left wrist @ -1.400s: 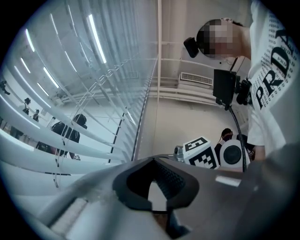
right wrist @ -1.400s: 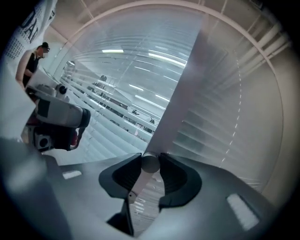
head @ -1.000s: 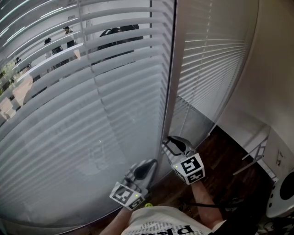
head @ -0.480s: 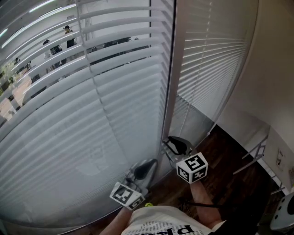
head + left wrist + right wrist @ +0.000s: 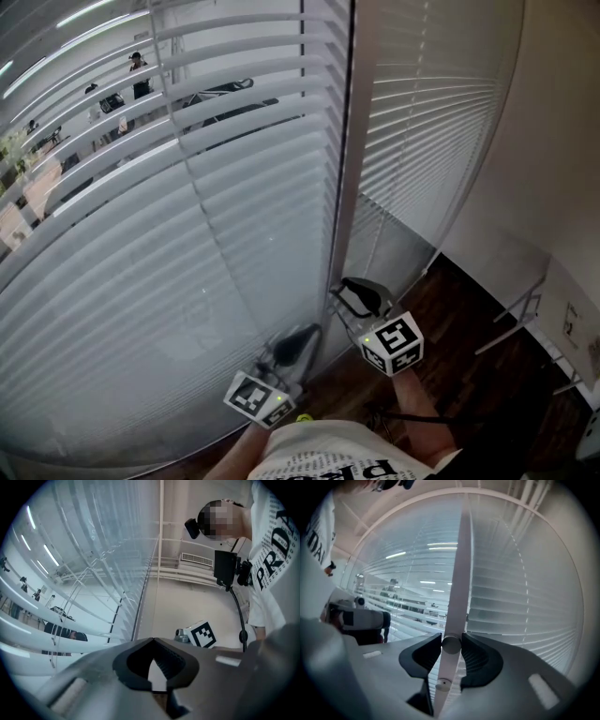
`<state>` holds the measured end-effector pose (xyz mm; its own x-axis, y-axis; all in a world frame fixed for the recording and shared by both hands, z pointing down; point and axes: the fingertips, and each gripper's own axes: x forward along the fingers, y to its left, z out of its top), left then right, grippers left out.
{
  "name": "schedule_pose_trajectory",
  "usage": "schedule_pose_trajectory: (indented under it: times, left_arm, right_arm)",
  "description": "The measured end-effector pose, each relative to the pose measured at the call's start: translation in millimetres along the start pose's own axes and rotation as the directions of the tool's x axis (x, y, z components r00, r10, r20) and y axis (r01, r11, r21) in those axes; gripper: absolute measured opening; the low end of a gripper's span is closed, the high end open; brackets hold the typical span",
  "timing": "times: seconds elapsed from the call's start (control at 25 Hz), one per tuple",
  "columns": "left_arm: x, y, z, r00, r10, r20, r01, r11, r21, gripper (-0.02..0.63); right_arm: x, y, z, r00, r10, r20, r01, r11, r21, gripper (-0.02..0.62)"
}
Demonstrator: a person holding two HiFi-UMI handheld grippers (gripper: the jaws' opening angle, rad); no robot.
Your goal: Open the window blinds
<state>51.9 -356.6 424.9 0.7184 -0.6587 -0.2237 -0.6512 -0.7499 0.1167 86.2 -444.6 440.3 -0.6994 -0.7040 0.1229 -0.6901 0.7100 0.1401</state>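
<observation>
White slatted blinds hang over the left window, with a second set past the white mullion. Through the gaps between the upper left slats I can see outside, while the lower slats look closed. My right gripper is at the foot of the mullion, shut on the white tilt wand, whose round section sits between both pads. The wand runs up across the blinds. My left gripper hovers beside it, close to the left blinds, with its jaws shut on nothing.
Dark wood floor runs along the right, below a plain white wall. A metal frame leans at the wall's foot. The person's printed white shirt fills the bottom edge of the head view.
The right gripper's marker cube has rolled a little on the wand. The upper left slats have shifted slightly, changing what shows through the gaps. The left gripper stayed put.
</observation>
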Motion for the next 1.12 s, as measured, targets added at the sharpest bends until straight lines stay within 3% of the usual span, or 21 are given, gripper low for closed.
schedule_pose_trajectory:
  times: [0.08,0.16,0.2,0.28,0.36,0.4,0.52,0.64,0.76,0.88,1.12]
  left_arm:
    - [-1,2,0,1.0,0.004,0.002,-0.004,1.0,0.0,-0.008]
    - [-2,4,1,1.0,0.009,0.004,-0.009,1.0,-0.001,-0.008]
    - [-2,5,1,1.0,0.011,0.005,-0.011,1.0,-0.001,-0.008]
    - [-1,5,1,1.0,0.01,0.006,-0.01,1.0,-0.002,-0.008]
    - [-1,4,0,1.0,0.007,0.006,-0.007,1.0,-0.003,-0.008]
    - [0,4,0,1.0,0.005,0.006,-0.005,1.0,-0.004,-0.008]
    - [1,4,1,1.0,0.003,0.006,-0.003,1.0,-0.004,-0.008]
    - [-1,8,1,1.0,0.014,0.007,-0.014,1.0,-0.004,-0.008]
    - [-2,10,1,1.0,0.022,0.008,-0.022,1.0,-0.007,-0.008]
    - [-1,11,1,1.0,0.022,0.008,-0.022,1.0,-0.008,-0.008]
    - [1,9,0,1.0,0.016,0.004,-0.016,1.0,-0.008,-0.008]
  right_arm:
    - [-5,4,2,0.999,0.007,-0.042,-0.013,0.988,-0.153,0.134]
    - [-8,7,0,0.995,-0.014,-0.1,-0.023,0.932,-0.362,0.144]
    - [-9,8,-2,0.991,-0.039,-0.13,-0.029,0.875,-0.483,0.15]
    - [-7,10,-5,0.98,-0.106,-0.17,-0.044,0.712,-0.7,0.158]
    - [-3,11,-9,0.969,-0.163,-0.185,-0.067,0.549,-0.833,0.167]
    - [-1,11,-11,0.966,-0.18,-0.185,-0.075,0.486,-0.871,0.167]
    - [4,13,-12,0.966,-0.204,-0.158,-0.077,0.356,-0.931,0.164]
    - [5,15,-13,0.971,-0.203,-0.127,-0.07,0.268,-0.961,0.156]
    - [5,16,-16,0.974,-0.194,-0.113,-0.065,0.24,-0.969,0.126]
    - [5,15,-15,0.977,-0.187,-0.098,-0.047,0.258,-0.965,0.126]
    - [4,15,-11,0.984,-0.162,-0.08,-0.005,0.42,-0.908,0.129]
